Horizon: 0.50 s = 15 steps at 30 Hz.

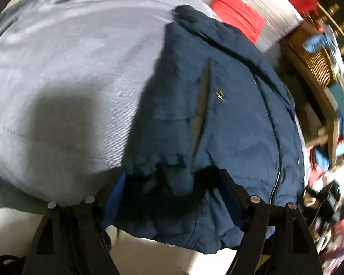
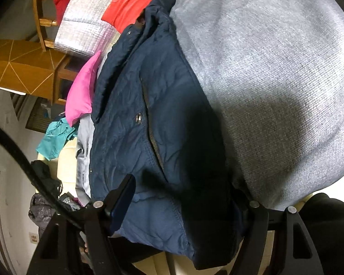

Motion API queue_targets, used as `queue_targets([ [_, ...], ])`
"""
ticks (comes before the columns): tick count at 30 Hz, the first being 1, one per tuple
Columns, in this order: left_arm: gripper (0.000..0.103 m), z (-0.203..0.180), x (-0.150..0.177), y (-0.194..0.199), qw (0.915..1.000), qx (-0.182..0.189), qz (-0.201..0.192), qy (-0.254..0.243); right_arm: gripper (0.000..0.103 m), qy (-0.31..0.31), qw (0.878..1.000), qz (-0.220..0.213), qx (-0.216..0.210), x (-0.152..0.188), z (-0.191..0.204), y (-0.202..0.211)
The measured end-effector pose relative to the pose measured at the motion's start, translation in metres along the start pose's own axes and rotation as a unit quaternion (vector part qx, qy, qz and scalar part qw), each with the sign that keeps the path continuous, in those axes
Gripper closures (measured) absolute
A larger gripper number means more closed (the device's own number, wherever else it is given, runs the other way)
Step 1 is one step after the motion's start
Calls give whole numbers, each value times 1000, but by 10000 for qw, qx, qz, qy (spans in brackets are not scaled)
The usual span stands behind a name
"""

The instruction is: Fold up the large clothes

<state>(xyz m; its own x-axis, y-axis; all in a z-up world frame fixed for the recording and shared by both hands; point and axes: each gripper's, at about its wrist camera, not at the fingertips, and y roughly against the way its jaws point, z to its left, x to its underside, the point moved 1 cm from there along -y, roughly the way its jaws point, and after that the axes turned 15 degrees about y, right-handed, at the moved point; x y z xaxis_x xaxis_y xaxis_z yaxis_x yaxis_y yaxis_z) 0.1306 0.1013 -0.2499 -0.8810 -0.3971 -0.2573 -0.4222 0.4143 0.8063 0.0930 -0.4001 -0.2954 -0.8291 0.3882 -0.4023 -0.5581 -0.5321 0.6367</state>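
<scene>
The navy jacket (image 1: pixel 217 114) lies on a grey blanket (image 1: pixel 68 80) that covers the supporting surface. Its hem end faces both cameras and overhangs the near edge of the blanket. A pocket slit runs lengthwise down the panel, with a metal snap (image 1: pixel 219 95) just beside it. In the right wrist view the same snap (image 2: pixel 138 118) sits left of the slit, and the collar end of the jacket points away toward the far side.

Left claw (image 1: pixel 172 183): the fingers are spread wide, one on each side of the bunched hem. The fabric fills the gap between them. The blue-padded finger (image 1: pixel 117 197) touches the left edge of the hem. Whether the fingers press the fabric cannot be determined; the frame is motion-blurred.

Right claw (image 2: pixel 183 197): the fingers are likewise spread wide across the hem. The left finger (image 2: pixel 123 201) rests against the jacket's left edge. The opposite fingertip is hidden in shadow under the fabric, so a firm grip cannot be confirmed.

Surroundings: a pink cloth (image 2: pixel 82 91) lies just beside the jacket's left edge in the right wrist view. Red cloth (image 2: pixel 128 2) rests on a silver quilted pad (image 2: pixel 84 23) beyond the collar. A teal garment (image 2: pixel 55 139) lies below the pink cloth. Wooden furniture (image 2: pixel 23 68) stands further left. In the left wrist view a wicker basket (image 1: pixel 316 64) is at the right.
</scene>
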Motion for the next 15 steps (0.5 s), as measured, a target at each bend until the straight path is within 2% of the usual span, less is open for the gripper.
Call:
queue_targets([
  [2, 29, -4, 3, 1, 9995, 282, 115, -76, 27, 22, 10000, -2, 20, 0, 0, 0],
  [3, 44, -6, 3, 2, 9989, 435, 154, -105, 27, 34, 10000, -2, 30, 0, 0, 0],
  [4, 53, -7, 4, 4, 9983, 544, 162, -147, 27, 61, 10000, -2, 47, 0, 1, 1],
  [5, 53, -9, 4, 6, 9979, 608, 135, -202, 32, 123, 9998, -12, 169, 1, 4, 1],
  [6, 53, -10, 4, 6, 9977, 621, 125, -235, 47, 223, 9993, -60, 306, 1, 7, 2],
  [8, 53, -10, 3, 5, 9979, 602, 174, -181, 68, 576, 9962, -251, 596, 1, 18, 7],
  [10, 42, -3, -1, 2, 9972, 698, 267, 104, 68, 1012, 9922, -506, 527, 2, 35, 14],
  [13, 38, 3, -1, 2, 9943, 937, 303, 408, 67, 1376, 9872, -588, 559, 2, 49, 12],
  [14, 39, 2, -1, 2, 9943, 960, 281, 375, 55, 1252, 9893, -454, 590, 2, 45, 7],
  [15, 39, 1, 0, 2, 9945, 958, 267, 321, 29, 1019, 9928, -192, 600, 1, 38, -4],
])
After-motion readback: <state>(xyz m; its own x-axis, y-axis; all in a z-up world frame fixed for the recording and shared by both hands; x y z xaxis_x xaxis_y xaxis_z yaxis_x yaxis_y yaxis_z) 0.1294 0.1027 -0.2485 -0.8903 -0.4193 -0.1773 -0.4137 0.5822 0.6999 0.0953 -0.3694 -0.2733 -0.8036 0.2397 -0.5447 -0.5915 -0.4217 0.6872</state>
